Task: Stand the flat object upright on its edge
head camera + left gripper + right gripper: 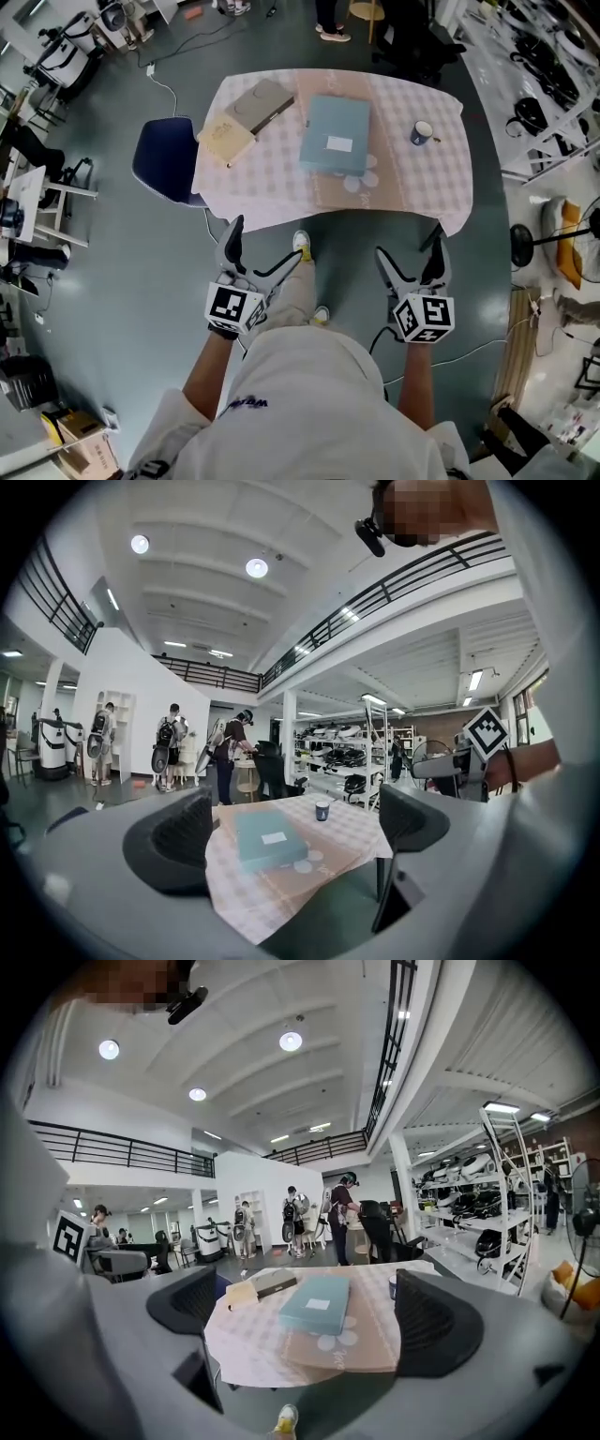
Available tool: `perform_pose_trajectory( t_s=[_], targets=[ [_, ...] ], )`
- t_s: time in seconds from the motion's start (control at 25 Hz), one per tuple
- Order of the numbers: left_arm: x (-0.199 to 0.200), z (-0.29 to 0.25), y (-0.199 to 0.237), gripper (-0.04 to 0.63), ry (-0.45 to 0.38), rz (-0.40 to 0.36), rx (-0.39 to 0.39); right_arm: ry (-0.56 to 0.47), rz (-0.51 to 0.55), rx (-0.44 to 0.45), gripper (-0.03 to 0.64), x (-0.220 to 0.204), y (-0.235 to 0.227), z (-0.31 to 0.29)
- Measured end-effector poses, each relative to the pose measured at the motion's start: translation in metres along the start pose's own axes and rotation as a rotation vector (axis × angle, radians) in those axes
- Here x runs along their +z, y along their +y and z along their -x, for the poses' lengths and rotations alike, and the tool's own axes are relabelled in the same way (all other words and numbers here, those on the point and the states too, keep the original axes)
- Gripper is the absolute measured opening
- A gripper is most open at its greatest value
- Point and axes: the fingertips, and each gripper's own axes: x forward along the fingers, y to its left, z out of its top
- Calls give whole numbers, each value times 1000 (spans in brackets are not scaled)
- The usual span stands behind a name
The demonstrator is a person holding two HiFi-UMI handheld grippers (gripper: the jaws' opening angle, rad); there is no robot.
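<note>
A flat pale blue box with a white label lies face down on a tan mat in the middle of the checked table. The box also shows in the left gripper view and the right gripper view. Both grippers hang in front of the table's near edge, over the floor, well short of the box. My left gripper is open and empty. My right gripper is open too, with nothing between its fingers.
A dark grey book and a tan book lie at the table's far left. A small dark mug stands at the right. A blue chair sits left of the table. People stand far behind the table.
</note>
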Motion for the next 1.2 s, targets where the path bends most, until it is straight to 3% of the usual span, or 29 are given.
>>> perform_pose_trajectory(
  t_s=[0.48, 0.92, 1.2],
  targets=[
    [0, -165, 105, 554, 19, 77, -94, 73, -19, -62, 563, 24, -39, -163],
    [-25, -310, 206, 553, 114, 185, -172, 151, -28, -106, 551, 45, -72, -326],
    [-73, -370, 213, 552, 204, 228, -185, 243, -39, -93, 540, 9, -111, -379]
  ],
)
